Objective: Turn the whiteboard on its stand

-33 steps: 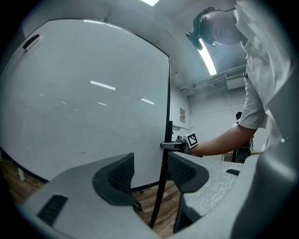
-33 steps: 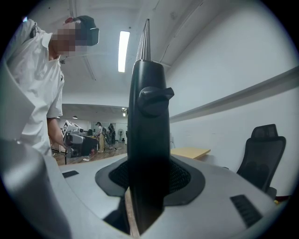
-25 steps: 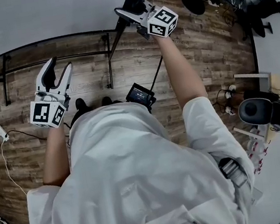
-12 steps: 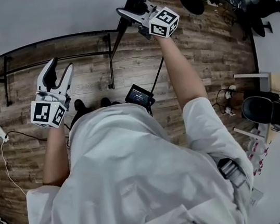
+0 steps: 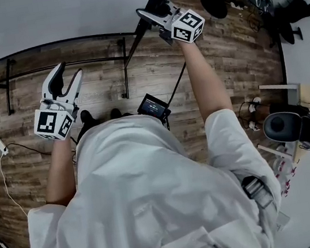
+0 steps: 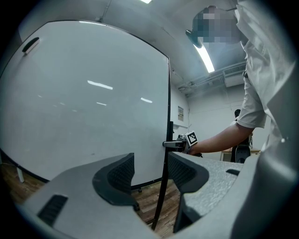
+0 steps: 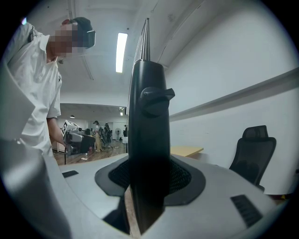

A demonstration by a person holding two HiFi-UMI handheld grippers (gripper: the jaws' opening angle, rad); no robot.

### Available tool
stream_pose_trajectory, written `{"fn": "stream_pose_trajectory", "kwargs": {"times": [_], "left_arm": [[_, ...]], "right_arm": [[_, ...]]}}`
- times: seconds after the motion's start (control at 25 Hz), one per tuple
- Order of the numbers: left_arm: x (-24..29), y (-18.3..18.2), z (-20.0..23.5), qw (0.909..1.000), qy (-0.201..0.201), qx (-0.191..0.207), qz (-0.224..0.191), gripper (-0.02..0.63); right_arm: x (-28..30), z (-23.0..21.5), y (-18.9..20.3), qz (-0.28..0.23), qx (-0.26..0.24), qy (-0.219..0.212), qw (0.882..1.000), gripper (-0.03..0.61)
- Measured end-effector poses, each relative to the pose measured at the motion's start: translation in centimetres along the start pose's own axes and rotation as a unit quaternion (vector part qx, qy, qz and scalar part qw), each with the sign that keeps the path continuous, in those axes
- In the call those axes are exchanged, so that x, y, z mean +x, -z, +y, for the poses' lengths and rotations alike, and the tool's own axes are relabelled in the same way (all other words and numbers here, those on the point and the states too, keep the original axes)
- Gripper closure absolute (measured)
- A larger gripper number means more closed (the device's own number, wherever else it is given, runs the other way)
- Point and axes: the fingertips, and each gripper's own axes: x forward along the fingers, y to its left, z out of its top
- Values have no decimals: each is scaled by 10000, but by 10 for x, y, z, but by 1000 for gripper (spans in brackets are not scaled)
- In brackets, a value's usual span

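Right gripper further right, clamped on edge of the one whiteboard; left gripper agape.

Whiteboard is smooth glossy white (ceiling lights mirror right off it). The stand post is smooth black with a slight sheen. Floor is matt wood plank, fingers are matt grey plastic with ribbed dark pads, and the shirt is plain white cloth.

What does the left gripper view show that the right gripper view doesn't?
Only the left gripper view: the broad white face of the whiteboard, and the left gripper, jaws apart and empty. Only the right gripper view: the right gripper, jaws clamped on the board's black frame edge, and an office chair. Both: the person's white shirt and the other gripper.
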Motion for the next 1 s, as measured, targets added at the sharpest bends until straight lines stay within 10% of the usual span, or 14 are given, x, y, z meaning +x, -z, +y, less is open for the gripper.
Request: {"fn": "stream_pose_trajectory", "kwargs": {"times": [1.0], "left_arm": [[60,2,-57,9982,592,26,65,388]], "right_arm": [[-59,-31,9,-29,23,264,9996,385]]}}
